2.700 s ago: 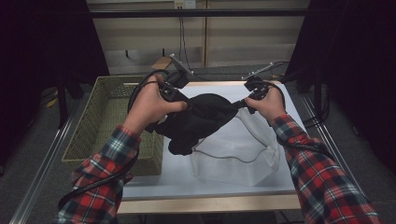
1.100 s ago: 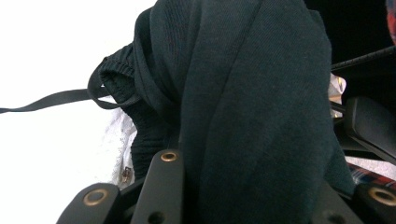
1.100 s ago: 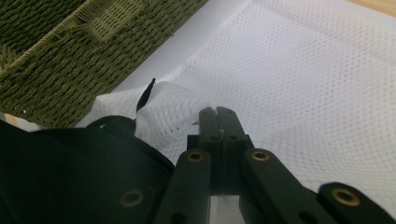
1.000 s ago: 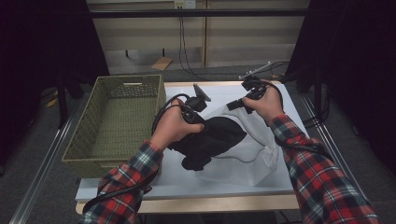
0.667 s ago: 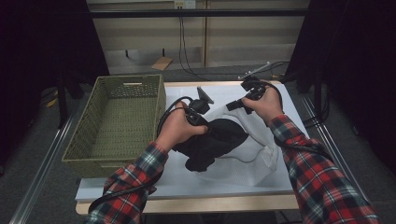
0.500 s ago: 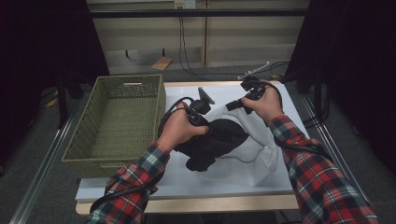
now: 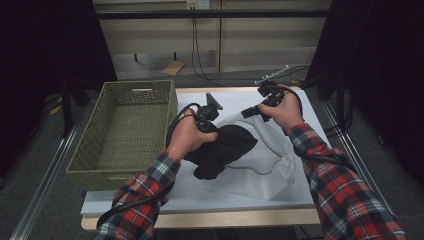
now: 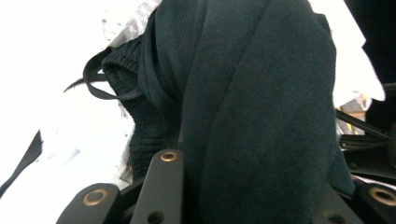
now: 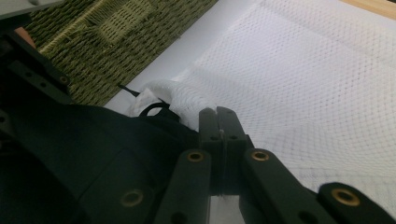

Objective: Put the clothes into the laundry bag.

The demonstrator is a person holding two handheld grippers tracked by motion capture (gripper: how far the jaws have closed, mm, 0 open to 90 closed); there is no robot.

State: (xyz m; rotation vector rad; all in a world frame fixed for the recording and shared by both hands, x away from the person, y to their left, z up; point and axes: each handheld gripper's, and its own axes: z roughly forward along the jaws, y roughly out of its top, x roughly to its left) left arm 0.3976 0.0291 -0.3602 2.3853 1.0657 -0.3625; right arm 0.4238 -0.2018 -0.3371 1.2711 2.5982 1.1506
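On the desk [image 7: 165,200], from the high view, a black garment [image 7: 225,150] lies half inside a white mesh bag [image 7: 272,167], near the middle. The left tool [image 7: 210,117] sits at the garment's upper edge, the person's left hand [image 7: 187,137] pressing it toward the bag's mouth. The right tool [image 7: 252,112] holds the bag's rim up at the far side. A wicker basket [image 7: 125,132] stands to the left, apart from both.

Along the left gripper view, the garment [image 8: 252,102] bunches thickly between the jaws, which are clenched on its folds. White bag mesh [image 8: 126,23] shows behind it, and a thin black cord [image 8: 98,84] loops out at the left.

Along the right gripper view, the right tool [image 9: 219,116] is clenched tight on a gathered bit of the bag's [image 9: 299,70] rim, with the garment [image 9: 93,149] just beside it and the basket [image 9: 121,42] beyond.

The risk, as I judge it, is the thin pinch on the mesh: a hard push from the left could drag the rim out of the right tool, and the mouth would collapse. The loose cord could also snag on the mesh, leaving the bulk outside.
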